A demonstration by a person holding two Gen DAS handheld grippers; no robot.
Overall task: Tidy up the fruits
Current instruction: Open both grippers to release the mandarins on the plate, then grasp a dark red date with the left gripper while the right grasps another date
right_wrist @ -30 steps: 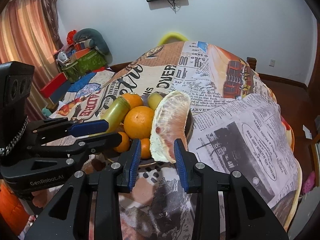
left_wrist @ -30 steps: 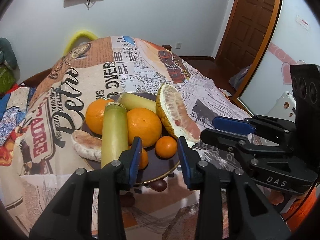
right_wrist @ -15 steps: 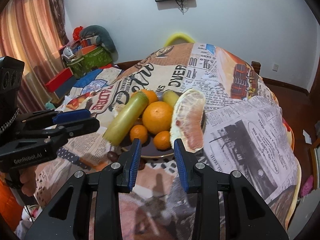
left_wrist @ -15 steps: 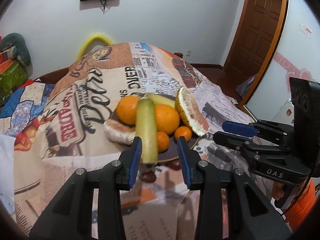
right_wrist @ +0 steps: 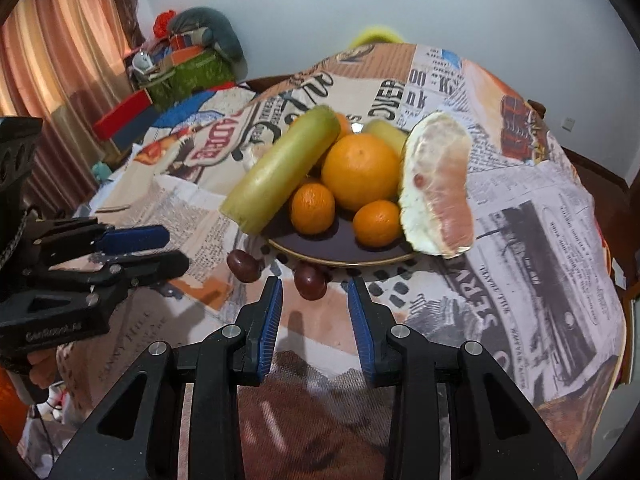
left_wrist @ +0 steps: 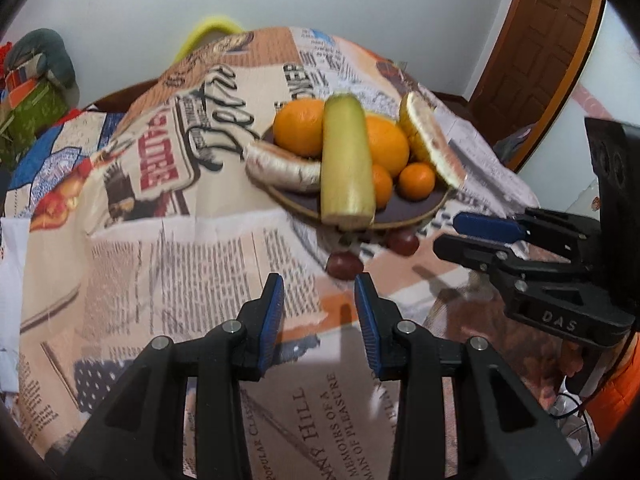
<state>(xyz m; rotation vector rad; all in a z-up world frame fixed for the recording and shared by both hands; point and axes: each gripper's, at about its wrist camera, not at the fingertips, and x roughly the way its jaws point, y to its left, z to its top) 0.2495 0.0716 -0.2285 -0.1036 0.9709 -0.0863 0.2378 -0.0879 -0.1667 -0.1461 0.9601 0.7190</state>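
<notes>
A dark plate [left_wrist: 408, 216] is sitting on a newspaper-print tablecloth [left_wrist: 160, 248], holding oranges [left_wrist: 300, 126], smaller tangerines [left_wrist: 416, 180], a long pale green fruit [left_wrist: 347, 160] lying across the pile, and a peeled pomelo piece [left_wrist: 434, 140] leaning at the right. Two dark red fruits [left_wrist: 345, 265] are lying on the cloth just in front of the plate. The left gripper [left_wrist: 319, 312] is hanging above the cloth, jaws apart and gripping nothing. The right gripper [left_wrist: 464, 236] is reaching in from the right.

Plate [right_wrist: 344, 254] on the desk [right_wrist: 520, 240], heaped with oranges [right_wrist: 360, 170], a long gourd [right_wrist: 280, 170] at left, a peeled pomelo wedge [right_wrist: 438, 188] at right. Two grapes [right_wrist: 310, 280] on the cloth just before the plate's rim.
</notes>
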